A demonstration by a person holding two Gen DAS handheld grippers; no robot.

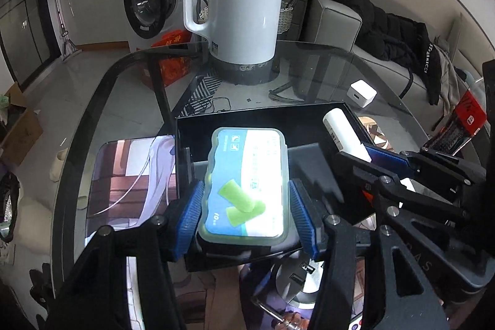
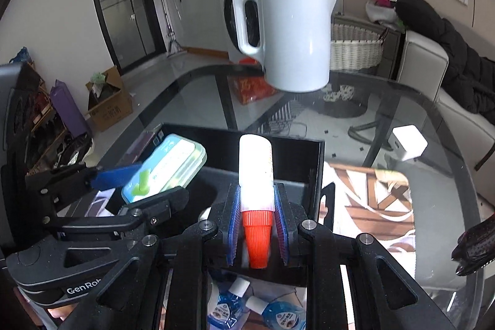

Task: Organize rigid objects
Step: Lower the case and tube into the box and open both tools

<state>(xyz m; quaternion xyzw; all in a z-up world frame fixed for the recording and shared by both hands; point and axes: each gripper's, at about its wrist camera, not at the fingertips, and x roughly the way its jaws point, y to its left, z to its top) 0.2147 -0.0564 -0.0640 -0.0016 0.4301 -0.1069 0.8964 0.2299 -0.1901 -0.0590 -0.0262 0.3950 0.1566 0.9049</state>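
Both our grippers are loaded: the left gripper (image 1: 246, 214) has its jaws pinched on the long sides of a translucent earplug case (image 1: 247, 184), and the right gripper (image 2: 258, 232) has its jaws pressed on a white tube with an orange cap (image 2: 256, 175). We hold both items over the black tray (image 2: 315, 172), case left, tube right, neither set down. Judging by this, placing remains, and small blue-labelled bottles (image 2: 280, 314) near us look unsorted. Far off stands a white kettle (image 1: 244, 8) on the glass table (image 1: 324, 70).
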